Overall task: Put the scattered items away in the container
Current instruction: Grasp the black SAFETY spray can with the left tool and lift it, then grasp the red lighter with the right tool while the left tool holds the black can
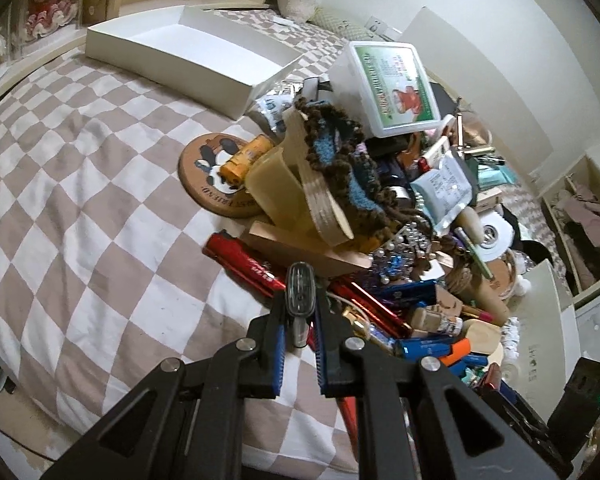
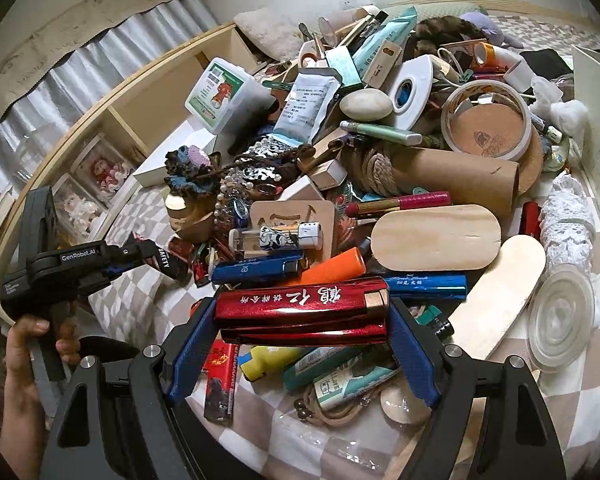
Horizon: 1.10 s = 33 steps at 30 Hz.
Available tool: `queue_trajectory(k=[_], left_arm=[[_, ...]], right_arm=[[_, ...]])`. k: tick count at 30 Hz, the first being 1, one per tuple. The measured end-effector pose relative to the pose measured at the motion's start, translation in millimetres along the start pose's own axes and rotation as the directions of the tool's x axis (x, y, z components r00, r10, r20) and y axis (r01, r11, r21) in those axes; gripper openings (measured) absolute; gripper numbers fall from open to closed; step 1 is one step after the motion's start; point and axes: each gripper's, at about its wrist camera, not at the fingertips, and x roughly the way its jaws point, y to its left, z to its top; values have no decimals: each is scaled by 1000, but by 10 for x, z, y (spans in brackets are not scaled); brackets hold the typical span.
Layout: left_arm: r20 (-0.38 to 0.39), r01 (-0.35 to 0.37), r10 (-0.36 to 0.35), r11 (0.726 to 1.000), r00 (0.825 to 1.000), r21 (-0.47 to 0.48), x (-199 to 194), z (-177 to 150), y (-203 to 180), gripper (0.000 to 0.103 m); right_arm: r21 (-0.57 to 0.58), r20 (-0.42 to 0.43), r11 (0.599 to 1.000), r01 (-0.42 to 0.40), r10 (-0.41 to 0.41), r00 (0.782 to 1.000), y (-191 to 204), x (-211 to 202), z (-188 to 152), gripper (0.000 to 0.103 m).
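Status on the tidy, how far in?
Done: nothing visible; the white box looks empty. In hand: left gripper shut on a small dark lighter; right gripper holds a red metallic case. Left: nearly the whole pile.

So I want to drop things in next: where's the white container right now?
In the left wrist view the white container sits open at upper left on the checkered bedspread, beyond the round panda coaster and left of the clutter pile.
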Motion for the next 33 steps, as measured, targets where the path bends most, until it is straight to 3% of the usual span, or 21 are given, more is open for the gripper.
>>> queue_trajectory(k=[16, 26, 33], left_arm=[[72, 133, -138, 989, 988, 64, -183, -41, -114, 12], [75, 170, -180, 978, 981, 123, -213, -37, -238, 12], [77, 179, -192, 973, 978, 144, -206, -26, -322, 12]], right_arm=[[28, 73, 999, -19, 17, 997, -8, -154, 64, 83], [33, 117, 999, -19, 15, 993, -10, -253, 111, 83], [92, 127, 993, -80, 68, 990, -117, -284, 144, 83]])
